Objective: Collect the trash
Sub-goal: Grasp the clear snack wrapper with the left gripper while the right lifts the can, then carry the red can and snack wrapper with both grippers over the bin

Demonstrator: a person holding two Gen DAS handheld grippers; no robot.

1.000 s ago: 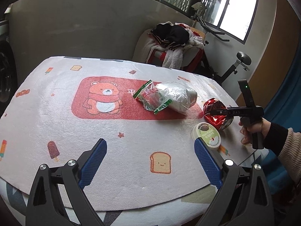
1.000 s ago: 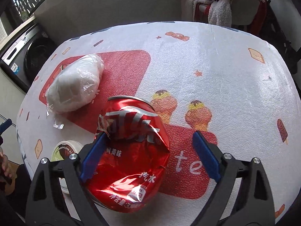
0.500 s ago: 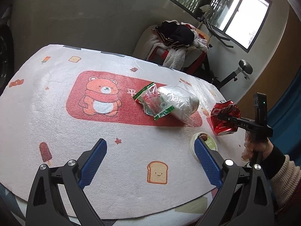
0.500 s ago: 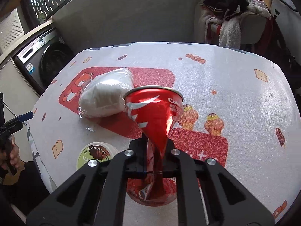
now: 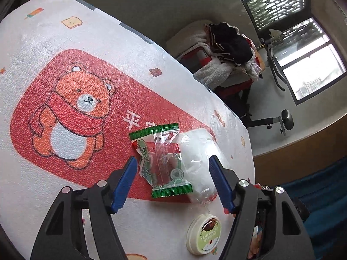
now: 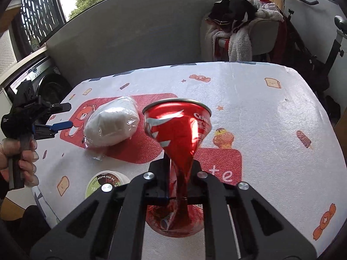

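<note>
You see a bear-print table cover (image 5: 65, 86) spread wide, a chair heaped with clothes (image 6: 238, 21) behind the table, a washing machine (image 6: 43, 80) at left, and an exercise bike (image 5: 279, 119) by the window (image 5: 303, 49).

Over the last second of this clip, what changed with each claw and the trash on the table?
The right claw shut on the red soda can, crushing its middle. The left claw, open, moved in to straddle the green snack wrapper. The white plastic bag and yogurt lid stayed put.
</note>
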